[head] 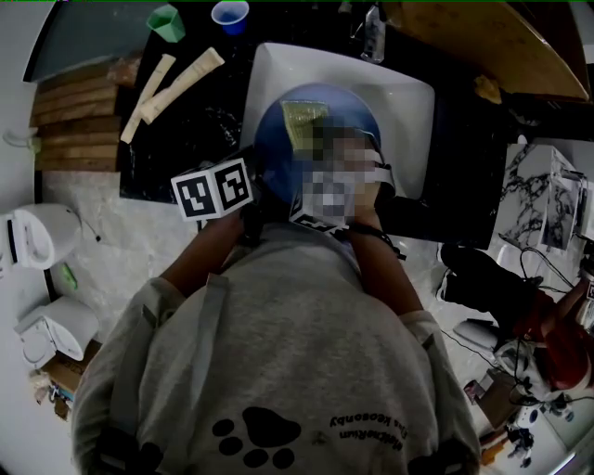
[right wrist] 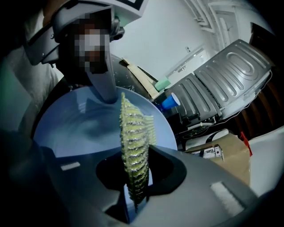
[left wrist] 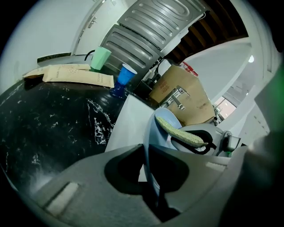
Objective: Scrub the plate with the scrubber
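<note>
A blue plate (head: pixel 274 148) stands tilted in the white sink (head: pixel 408 102). My left gripper (left wrist: pixel 148 155) is shut on the plate's (left wrist: pixel 151 133) near rim, which runs edge-on between its jaws. Its marker cube (head: pixel 213 190) shows at the plate's left in the head view. My right gripper (right wrist: pixel 135 177) is shut on a yellow-green scrubber (right wrist: pixel 133 142), whose flat side lies against the plate's face (right wrist: pixel 75 128). The scrubber (head: pixel 302 125) rests on the upper part of the plate. In the left gripper view the scrubber (left wrist: pixel 179 131) lies across the plate's far side.
A black marbled counter (head: pixel 186 130) left of the sink holds two beige packets (head: pixel 181 83), a green cup (head: pixel 167 22) and a blue cup (head: pixel 229 16). A faucet (head: pixel 373 37) stands behind the sink. A wooden slatted board (head: pixel 74 121) lies further left.
</note>
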Available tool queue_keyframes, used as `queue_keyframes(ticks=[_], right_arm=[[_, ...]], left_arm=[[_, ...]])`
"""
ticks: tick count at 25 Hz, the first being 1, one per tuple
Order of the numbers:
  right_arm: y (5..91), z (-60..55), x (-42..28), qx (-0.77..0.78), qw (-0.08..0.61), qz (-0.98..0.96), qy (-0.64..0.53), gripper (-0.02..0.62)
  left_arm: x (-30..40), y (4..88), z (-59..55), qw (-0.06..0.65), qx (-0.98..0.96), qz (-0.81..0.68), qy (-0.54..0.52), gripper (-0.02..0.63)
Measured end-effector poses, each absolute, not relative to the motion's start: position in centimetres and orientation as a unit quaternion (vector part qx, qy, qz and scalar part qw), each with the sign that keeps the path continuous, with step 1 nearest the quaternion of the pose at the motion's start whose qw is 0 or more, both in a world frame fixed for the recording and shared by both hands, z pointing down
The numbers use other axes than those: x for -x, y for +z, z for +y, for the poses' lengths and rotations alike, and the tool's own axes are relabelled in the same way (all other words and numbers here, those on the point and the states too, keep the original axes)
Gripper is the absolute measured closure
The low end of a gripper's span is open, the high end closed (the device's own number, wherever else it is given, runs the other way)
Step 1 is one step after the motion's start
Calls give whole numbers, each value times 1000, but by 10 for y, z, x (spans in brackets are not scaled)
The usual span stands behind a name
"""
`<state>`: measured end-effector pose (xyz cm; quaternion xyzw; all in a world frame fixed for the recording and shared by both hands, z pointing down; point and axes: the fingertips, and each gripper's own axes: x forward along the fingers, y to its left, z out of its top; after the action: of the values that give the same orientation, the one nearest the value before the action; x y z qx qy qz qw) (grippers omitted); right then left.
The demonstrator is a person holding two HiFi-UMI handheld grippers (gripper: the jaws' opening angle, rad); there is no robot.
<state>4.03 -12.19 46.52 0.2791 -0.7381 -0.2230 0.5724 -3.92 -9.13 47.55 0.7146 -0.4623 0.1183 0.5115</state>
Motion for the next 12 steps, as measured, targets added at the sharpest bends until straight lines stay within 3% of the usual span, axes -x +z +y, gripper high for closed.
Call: queue_keyframes(ticks=[12], right_arm=[[493,-84,-24,-194,617,-741,-181,525]], left_arm=[[46,488,-85,543,-688,-473,93,581]])
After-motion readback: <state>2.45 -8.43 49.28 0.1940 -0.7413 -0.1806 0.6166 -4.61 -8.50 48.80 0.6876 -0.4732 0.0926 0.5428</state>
